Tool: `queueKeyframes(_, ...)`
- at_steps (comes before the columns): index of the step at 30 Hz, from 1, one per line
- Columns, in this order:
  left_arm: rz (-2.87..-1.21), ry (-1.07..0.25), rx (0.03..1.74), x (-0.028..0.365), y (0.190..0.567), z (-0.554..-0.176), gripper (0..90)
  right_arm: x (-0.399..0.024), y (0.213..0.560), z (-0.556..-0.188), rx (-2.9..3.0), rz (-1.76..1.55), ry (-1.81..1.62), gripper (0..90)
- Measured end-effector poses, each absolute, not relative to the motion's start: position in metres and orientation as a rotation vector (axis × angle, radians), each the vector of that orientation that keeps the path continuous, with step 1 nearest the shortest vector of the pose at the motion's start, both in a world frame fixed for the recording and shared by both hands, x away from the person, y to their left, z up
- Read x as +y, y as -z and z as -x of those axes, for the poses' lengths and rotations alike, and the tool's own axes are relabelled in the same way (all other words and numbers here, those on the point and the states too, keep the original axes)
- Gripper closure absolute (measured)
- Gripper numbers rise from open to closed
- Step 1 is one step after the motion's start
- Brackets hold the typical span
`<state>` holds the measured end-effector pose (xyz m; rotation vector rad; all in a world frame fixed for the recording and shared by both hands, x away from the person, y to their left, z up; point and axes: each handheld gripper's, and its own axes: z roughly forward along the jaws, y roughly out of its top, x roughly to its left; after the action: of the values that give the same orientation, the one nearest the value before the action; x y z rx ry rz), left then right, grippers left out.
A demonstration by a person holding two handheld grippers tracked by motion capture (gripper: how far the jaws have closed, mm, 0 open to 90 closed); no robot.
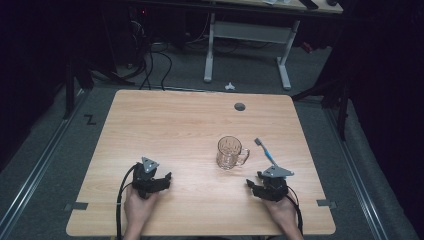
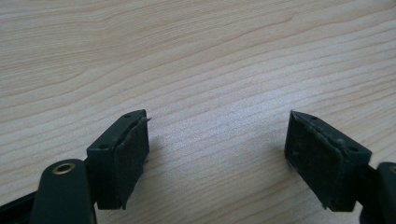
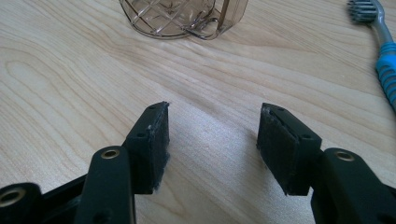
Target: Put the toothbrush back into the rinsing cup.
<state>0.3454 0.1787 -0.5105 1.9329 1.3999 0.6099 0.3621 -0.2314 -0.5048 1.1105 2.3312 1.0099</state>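
A clear glass mug (image 1: 230,152) with a cut pattern stands upright right of the table's middle, its handle towards the right; its base (image 3: 184,18) is at the top of the right gripper view. A blue and grey toothbrush (image 1: 266,152) lies just right of the mug, bristles at the far end, and appears as the toothbrush (image 3: 384,51) at the right edge there. My right gripper (image 1: 252,186) rests low near the front edge, open and empty, a short way in front of the mug (image 3: 212,116). My left gripper (image 1: 166,178) sits at front left, open over bare wood (image 2: 217,126).
The wooden table (image 1: 165,125) has a round grey cable hole (image 1: 240,106) near its far edge. Beyond it stand a white desk frame (image 1: 247,45) and cables on the floor (image 1: 150,55). A hand holds each gripper at the front edge.
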Motion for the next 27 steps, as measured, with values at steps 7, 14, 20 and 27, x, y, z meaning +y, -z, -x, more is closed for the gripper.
queueKeyframes(7, -1.933, -0.610, 1.400, 0.1787, 0.5105, -0.3454, 22.5, -0.2314, 0.5048, -0.3621, 2.330, -1.111, -1.009, 43.7)
queueKeyframes(14, -1.933, -0.610, 1.400, 0.1787, 0.5105, -0.3454, 22.5, -0.2314, 0.5048, -0.3621, 2.331, -1.115, -1.010, 43.5)
queueKeyframes(20, -1.933, -0.610, 1.400, 0.1787, 0.5105, -0.3455, 22.5, -0.2316, 0.5048, -0.3623, 2.335, -1.111, -1.012, 42.9)
queueKeyframes(27, -1.933, -0.610, 1.400, 0.1787, 0.5105, -0.3455, 22.4, -0.2316, 0.5046, -0.3614, 2.329, -1.109, -1.011, 47.5)
